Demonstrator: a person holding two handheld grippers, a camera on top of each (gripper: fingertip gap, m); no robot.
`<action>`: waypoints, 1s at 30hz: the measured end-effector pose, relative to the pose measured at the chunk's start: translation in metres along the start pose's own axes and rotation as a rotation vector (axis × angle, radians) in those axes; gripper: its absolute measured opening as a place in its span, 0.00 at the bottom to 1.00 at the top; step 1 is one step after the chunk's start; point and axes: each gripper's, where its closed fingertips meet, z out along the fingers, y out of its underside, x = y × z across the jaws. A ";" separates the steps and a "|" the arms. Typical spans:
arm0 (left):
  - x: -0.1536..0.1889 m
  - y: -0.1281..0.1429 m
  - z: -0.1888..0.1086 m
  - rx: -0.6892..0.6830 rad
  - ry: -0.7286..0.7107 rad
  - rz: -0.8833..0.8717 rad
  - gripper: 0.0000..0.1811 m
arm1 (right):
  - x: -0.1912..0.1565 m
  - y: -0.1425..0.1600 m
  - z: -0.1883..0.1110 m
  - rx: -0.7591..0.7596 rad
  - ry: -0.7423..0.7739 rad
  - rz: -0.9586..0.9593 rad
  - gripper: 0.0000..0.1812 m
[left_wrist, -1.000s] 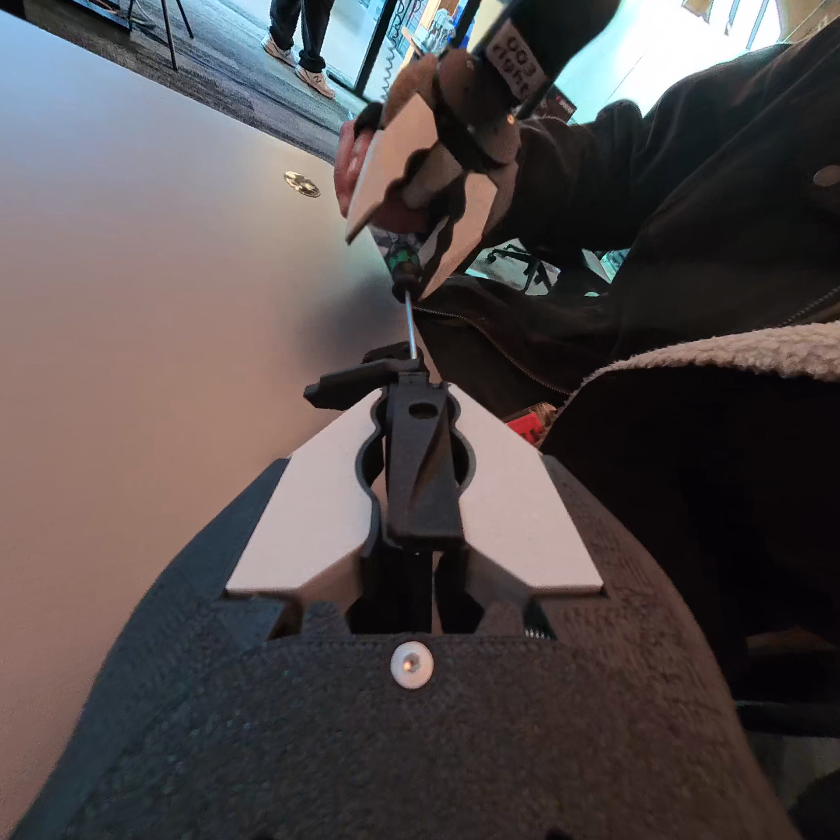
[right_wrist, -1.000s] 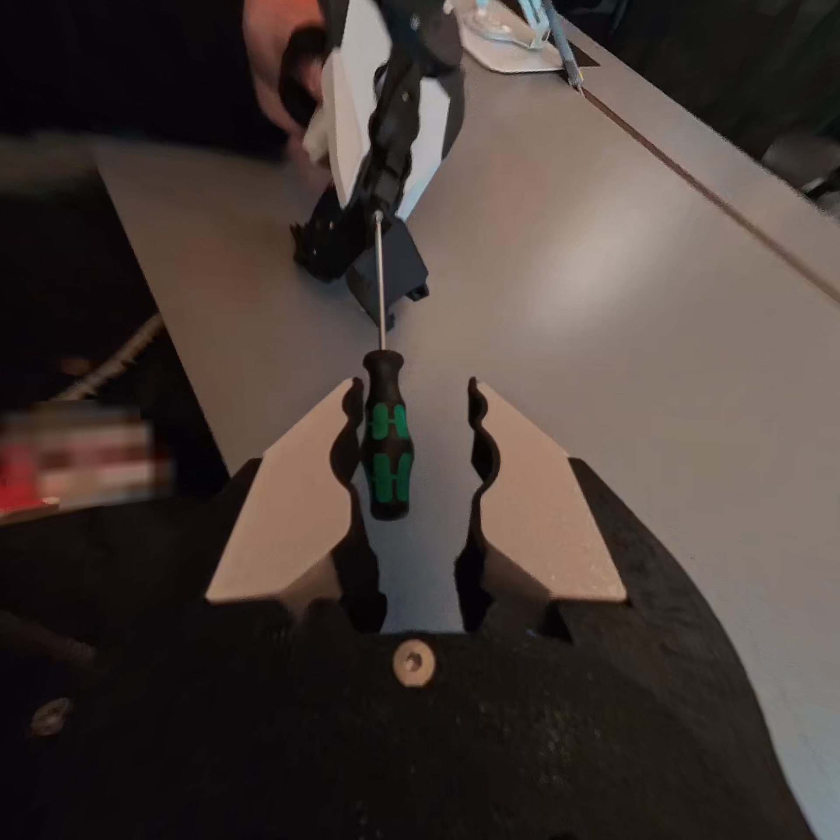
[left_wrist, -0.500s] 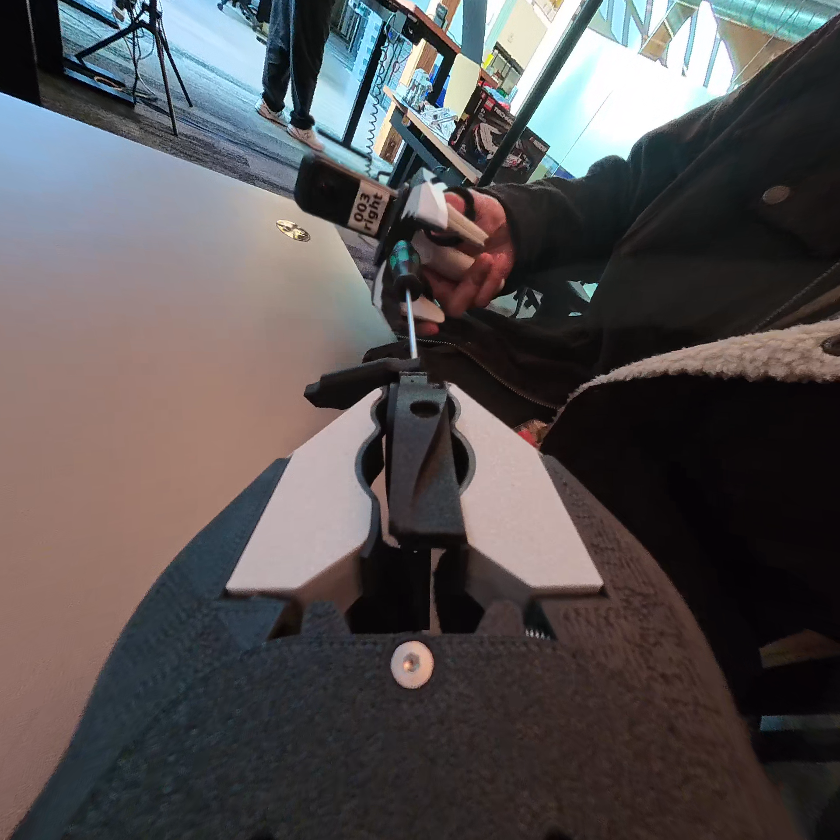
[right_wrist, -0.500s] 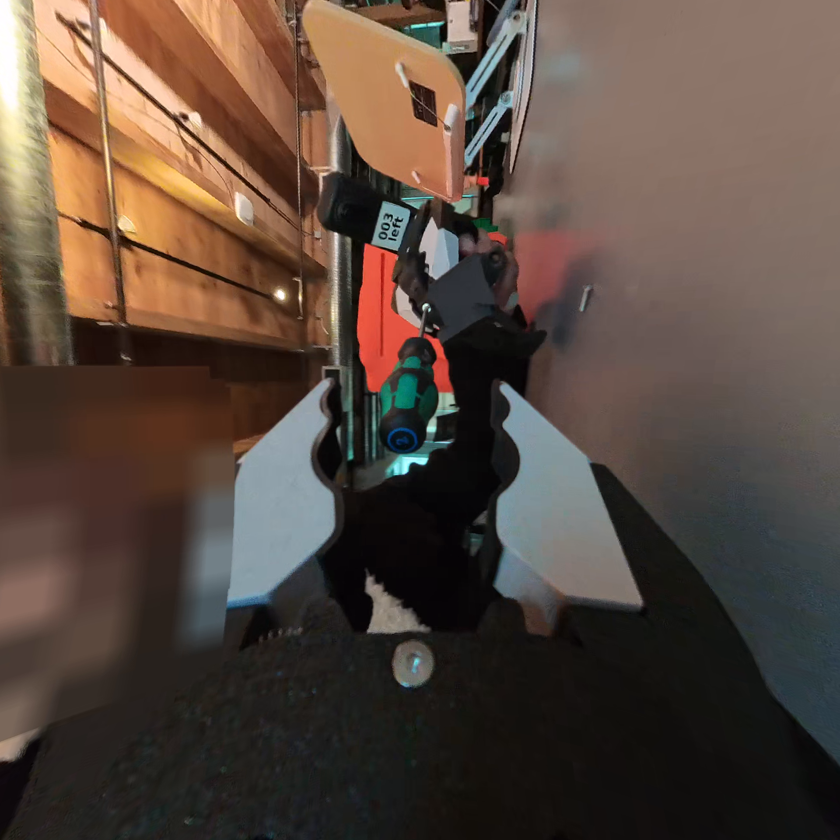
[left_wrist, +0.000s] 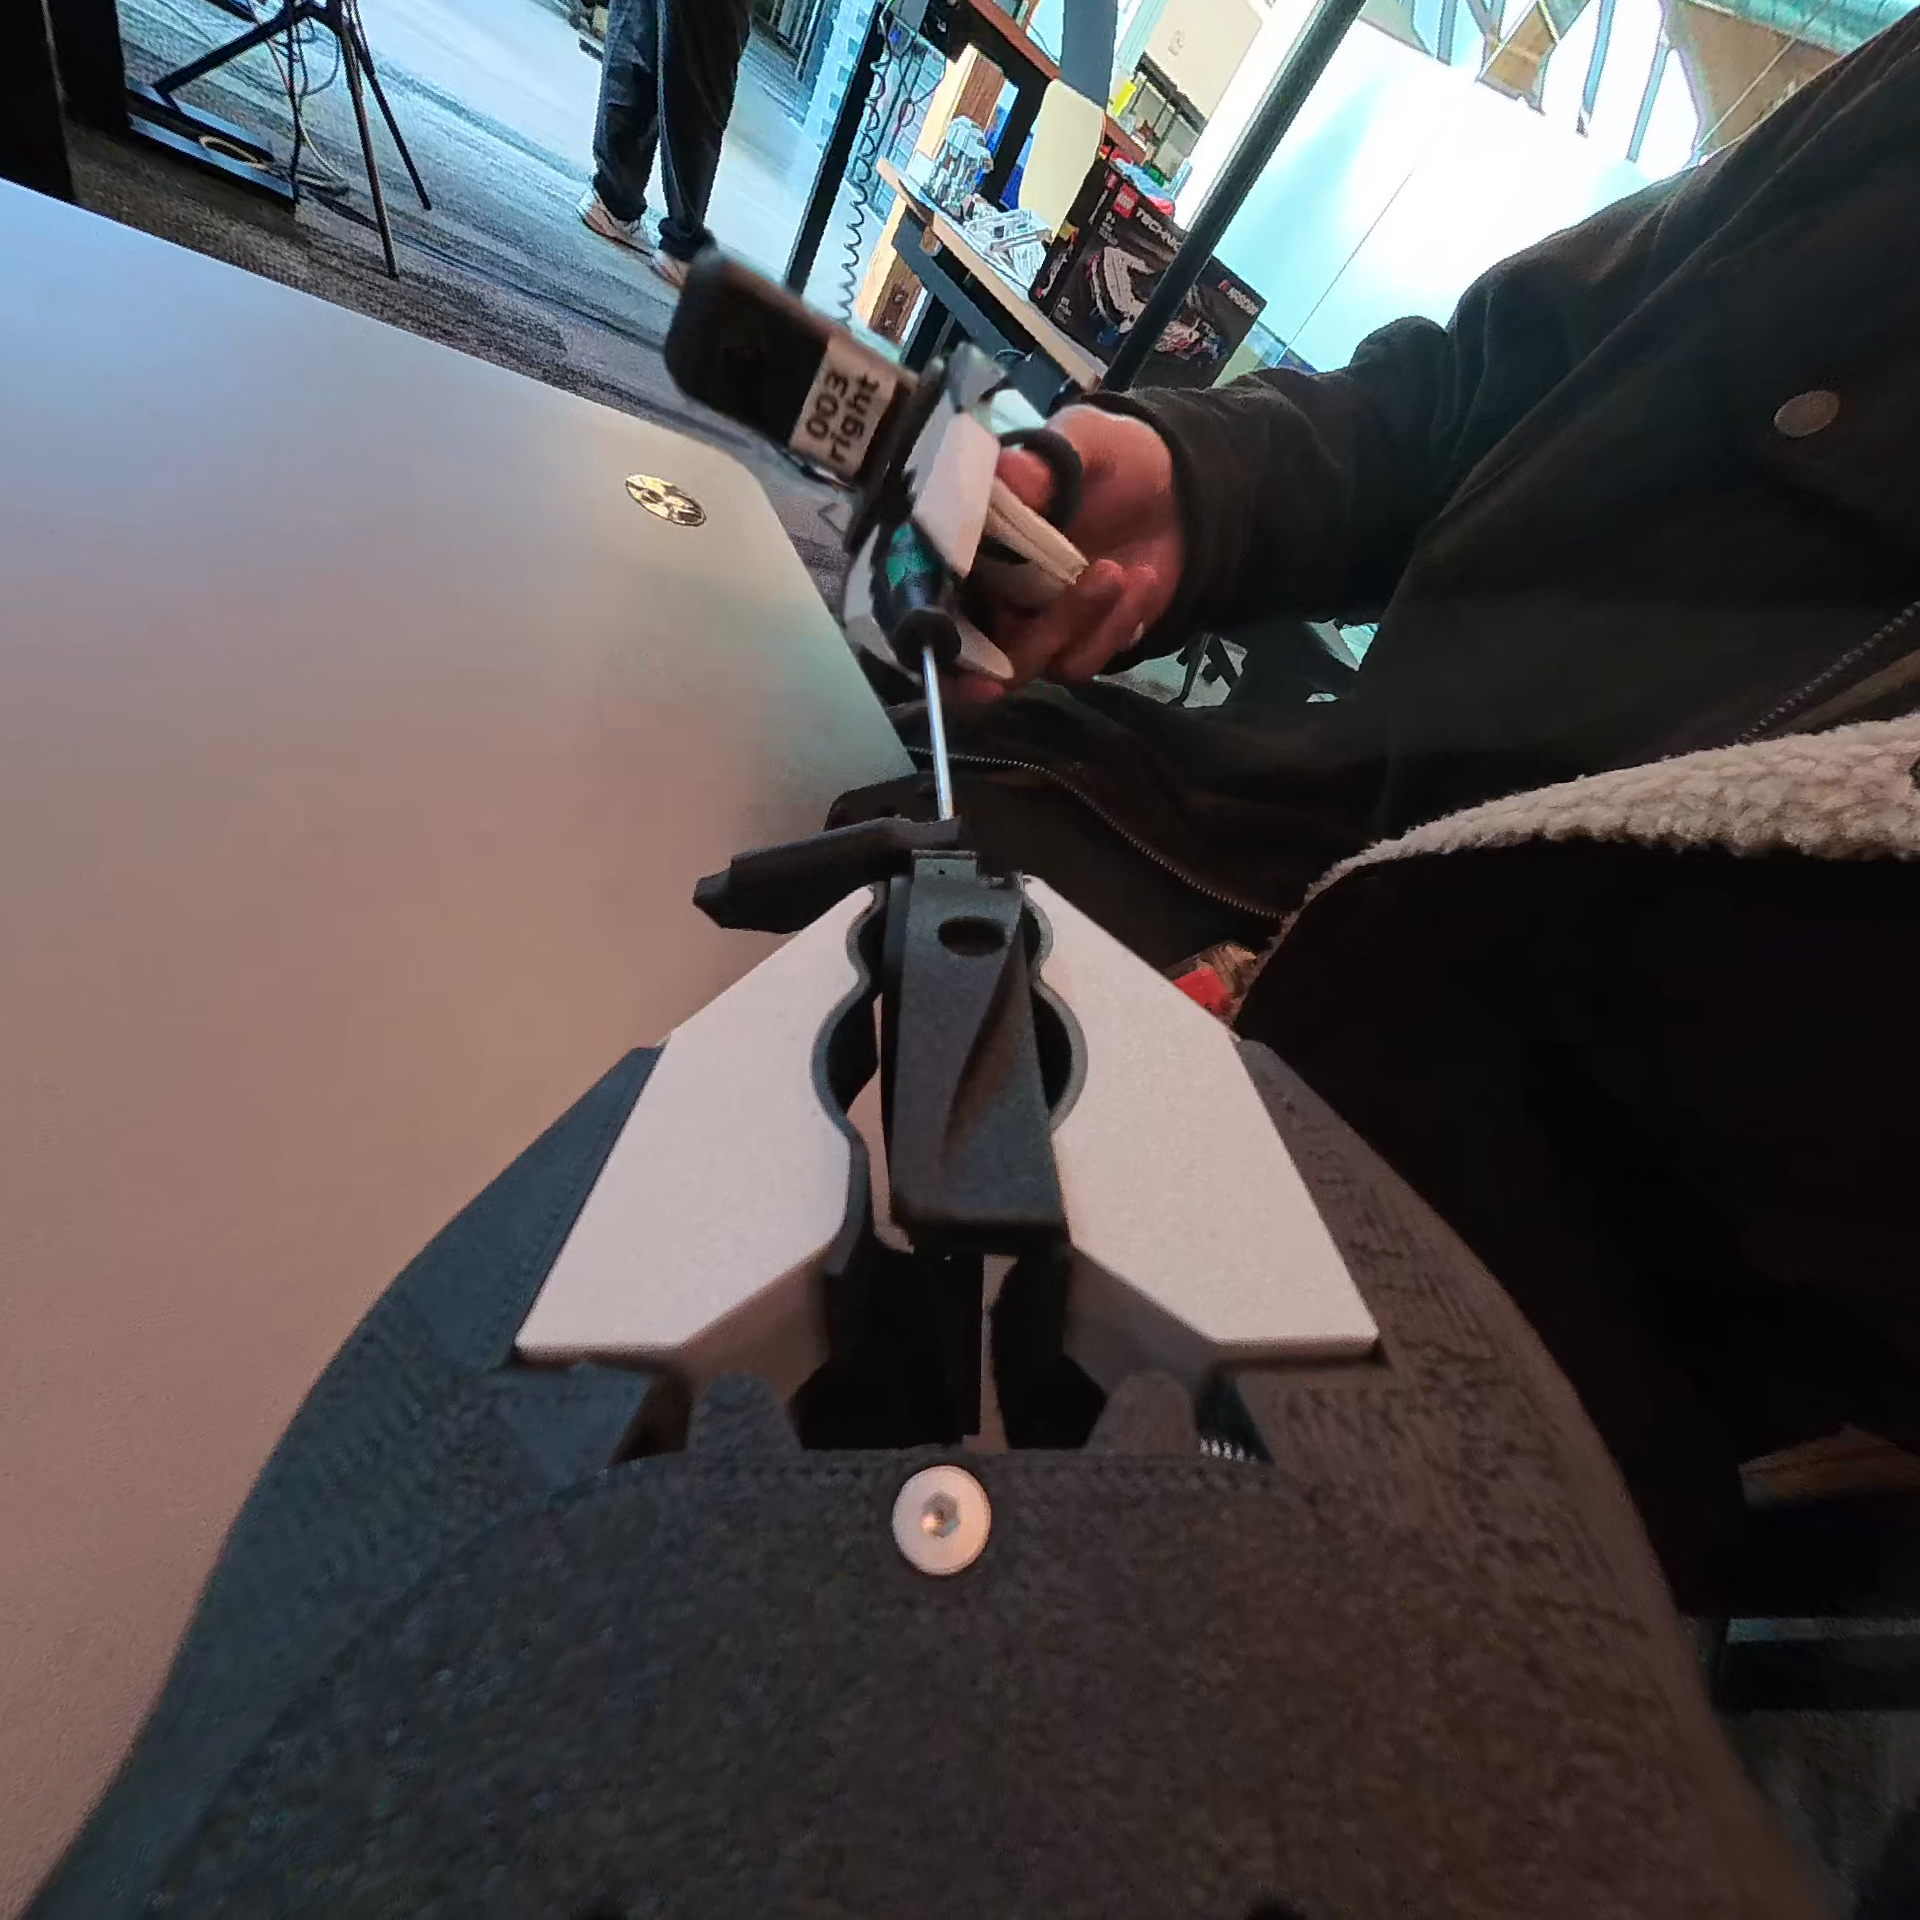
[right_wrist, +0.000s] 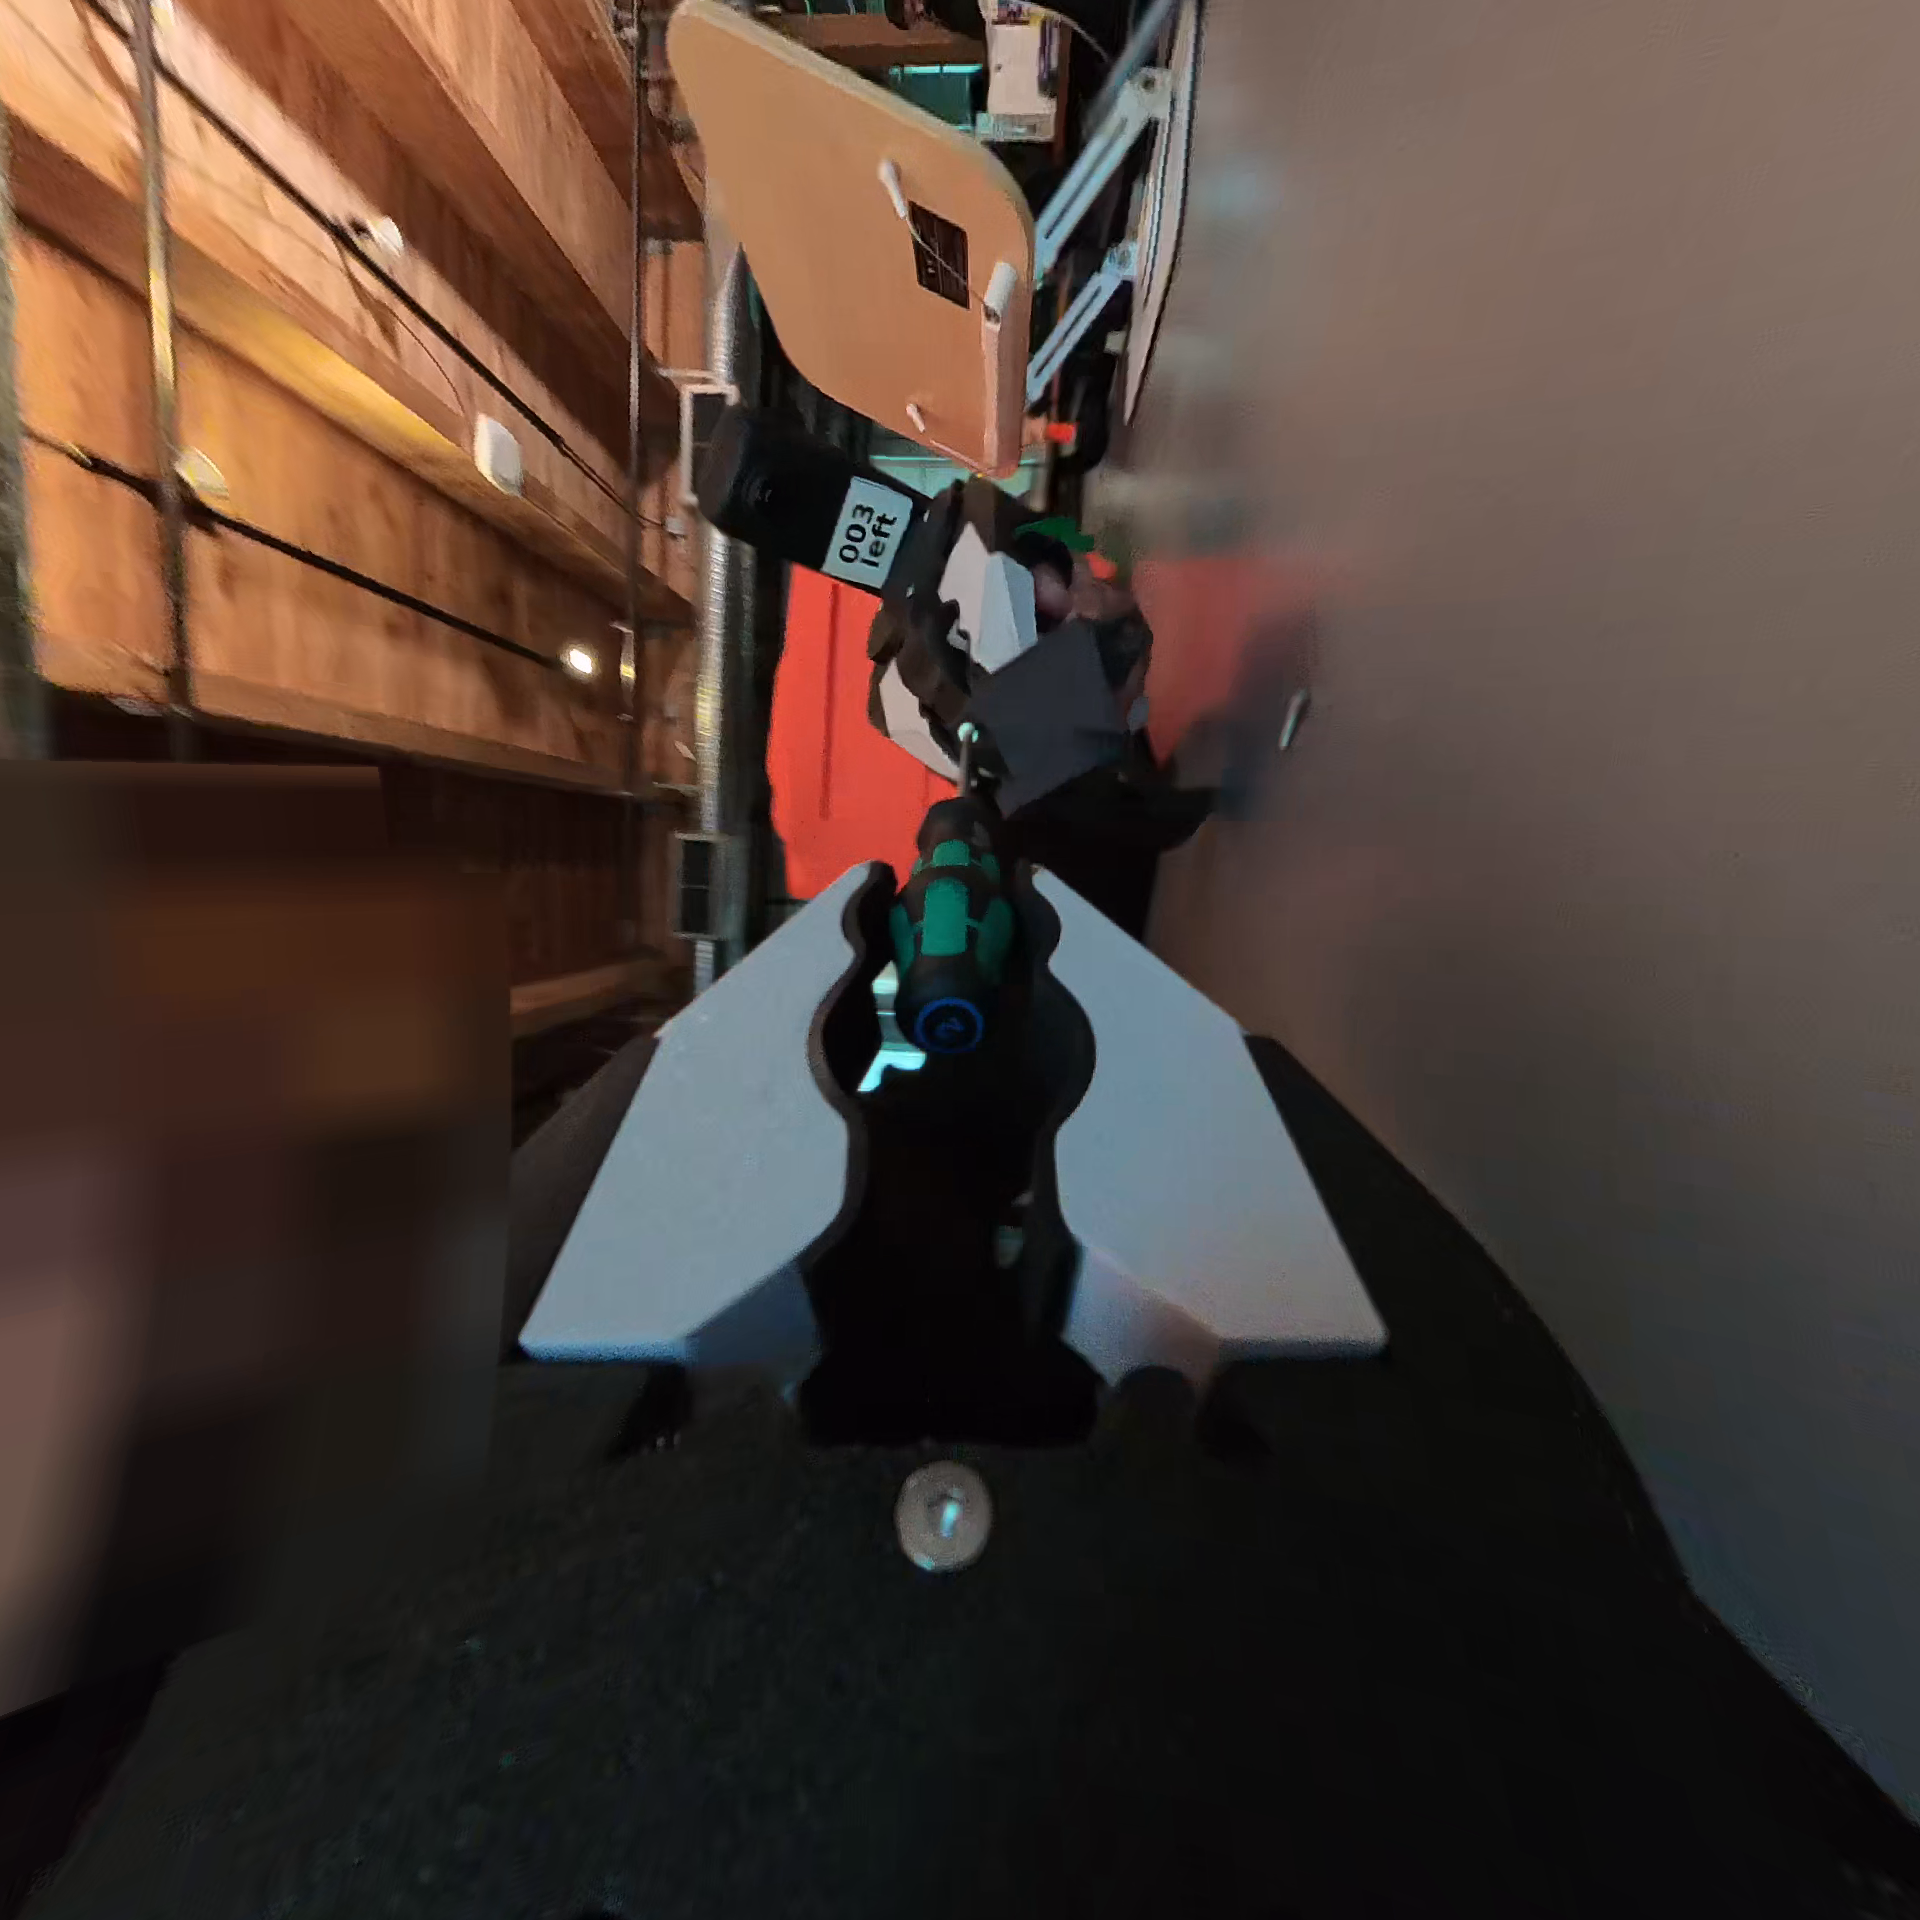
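My left gripper (left_wrist: 961, 904) is shut on a black printed part (left_wrist: 966, 1039) and holds it over the near edge of the grey table (left_wrist: 312, 727). A flat black arm of the part (left_wrist: 800, 873) sticks out to the left. A screwdriver with a green and black handle (right_wrist: 951, 935) stands with its thin steel shaft (left_wrist: 938, 727) tip down on the top of the part. My right gripper (right_wrist: 956, 914) is shut on the handle; it also shows in the left wrist view (left_wrist: 935, 540), held in a hand. The left gripper (right_wrist: 966, 644) and the part (right_wrist: 1049, 717) show in the right wrist view.
A person in a dark jacket (left_wrist: 1558, 520) sits close on the right. A round metal disc (left_wrist: 665, 499) is set in the table top. Another person stands far off (left_wrist: 665, 125). The right wrist view is rolled sideways, with the table (right_wrist: 1558, 727) standing at its right and a wooden board (right_wrist: 862, 218) above.
The right gripper opened around the screwdriver handle, rolled over sideways, and has come together on the handle again. The left gripper and its black part have stayed still.
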 end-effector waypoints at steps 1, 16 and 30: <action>0.001 -0.001 0.000 0.004 0.005 -0.003 0.12 | -0.003 -0.002 0.000 -0.001 0.030 -0.091 0.12; 0.015 -0.007 -0.001 0.049 0.108 -0.022 0.12 | -0.035 0.015 0.002 -0.542 0.541 -2.347 0.12; 0.005 -0.008 -0.013 0.052 0.041 -0.007 0.12 | -0.058 0.001 -0.013 -0.355 0.564 -1.974 0.12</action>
